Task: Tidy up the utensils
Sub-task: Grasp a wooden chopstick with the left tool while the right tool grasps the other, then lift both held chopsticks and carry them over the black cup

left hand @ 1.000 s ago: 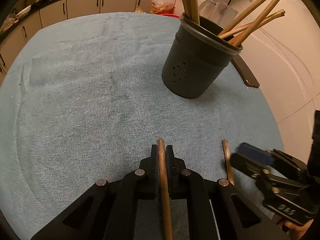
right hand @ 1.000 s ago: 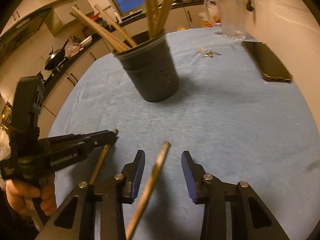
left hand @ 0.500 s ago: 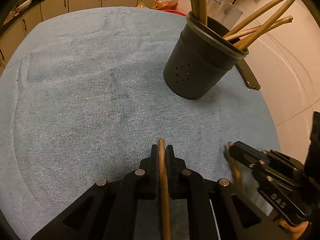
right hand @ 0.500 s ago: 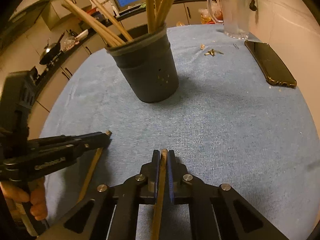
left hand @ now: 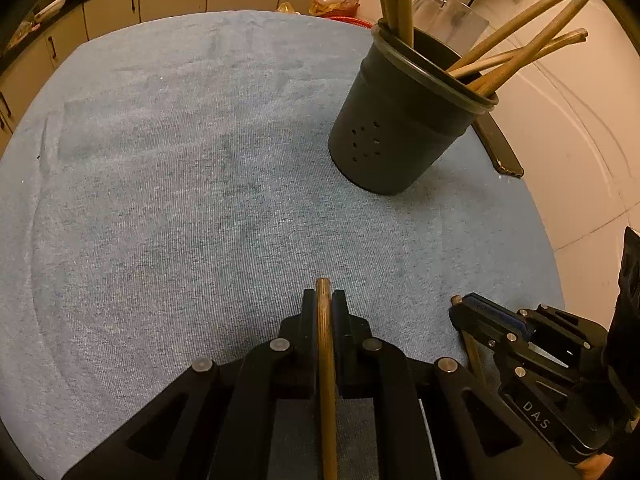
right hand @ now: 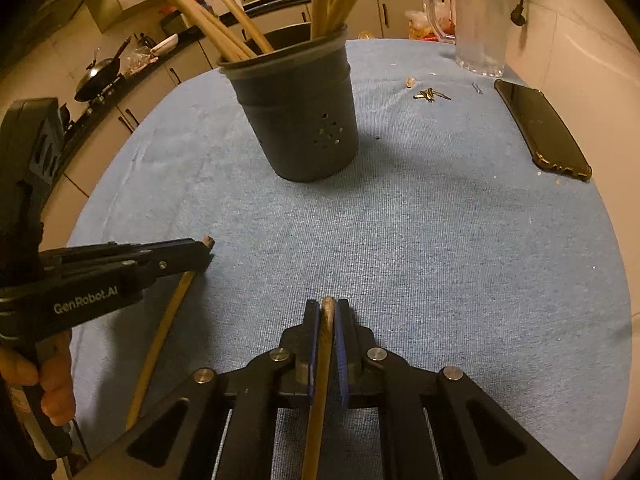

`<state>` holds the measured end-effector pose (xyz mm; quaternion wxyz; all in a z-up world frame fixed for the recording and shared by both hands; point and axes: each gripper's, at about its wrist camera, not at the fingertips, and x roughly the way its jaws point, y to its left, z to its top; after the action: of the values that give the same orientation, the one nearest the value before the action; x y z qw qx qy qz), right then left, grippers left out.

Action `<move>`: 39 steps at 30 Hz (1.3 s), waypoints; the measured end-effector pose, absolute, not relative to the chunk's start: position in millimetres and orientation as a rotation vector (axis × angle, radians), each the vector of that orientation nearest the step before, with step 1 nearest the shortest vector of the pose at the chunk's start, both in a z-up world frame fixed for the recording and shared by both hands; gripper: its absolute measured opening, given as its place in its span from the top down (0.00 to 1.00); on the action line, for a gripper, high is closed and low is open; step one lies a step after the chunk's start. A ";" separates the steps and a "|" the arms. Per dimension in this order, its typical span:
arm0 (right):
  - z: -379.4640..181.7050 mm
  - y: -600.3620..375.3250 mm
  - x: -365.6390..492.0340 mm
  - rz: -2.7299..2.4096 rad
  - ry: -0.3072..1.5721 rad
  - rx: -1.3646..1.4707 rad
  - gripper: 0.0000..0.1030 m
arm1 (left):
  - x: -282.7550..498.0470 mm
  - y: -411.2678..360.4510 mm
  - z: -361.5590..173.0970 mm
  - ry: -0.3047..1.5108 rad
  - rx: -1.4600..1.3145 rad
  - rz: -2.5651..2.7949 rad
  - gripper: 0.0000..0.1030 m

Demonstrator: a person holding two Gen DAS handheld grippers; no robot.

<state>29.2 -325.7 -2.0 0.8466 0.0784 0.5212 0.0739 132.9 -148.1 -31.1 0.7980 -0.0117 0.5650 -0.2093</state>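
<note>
The left gripper point(left hand: 324, 304) clamps one chopstick point(left hand: 326, 360), the right gripper point(right hand: 328, 312) pinches another chopstick point(right hand: 322, 380); ahead of both stands the dark holder point(right hand: 300, 120) on the blue cloth point(right hand: 440, 240)

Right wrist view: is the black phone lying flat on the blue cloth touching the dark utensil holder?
No, the black phone lies well apart from the dark utensil holder, with bare blue cloth between them.
</note>
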 end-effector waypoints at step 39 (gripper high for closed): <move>110.9 -338.5 -10.0 0.244 0.824 0.202 0.92 | 83.2 -141.4 82.9 0.938 -0.101 -0.476 0.93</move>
<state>-10.0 -338.5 110.9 0.9042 0.0979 0.3986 0.1179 83.2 -141.4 82.9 0.8636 -0.0483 0.4475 -0.2271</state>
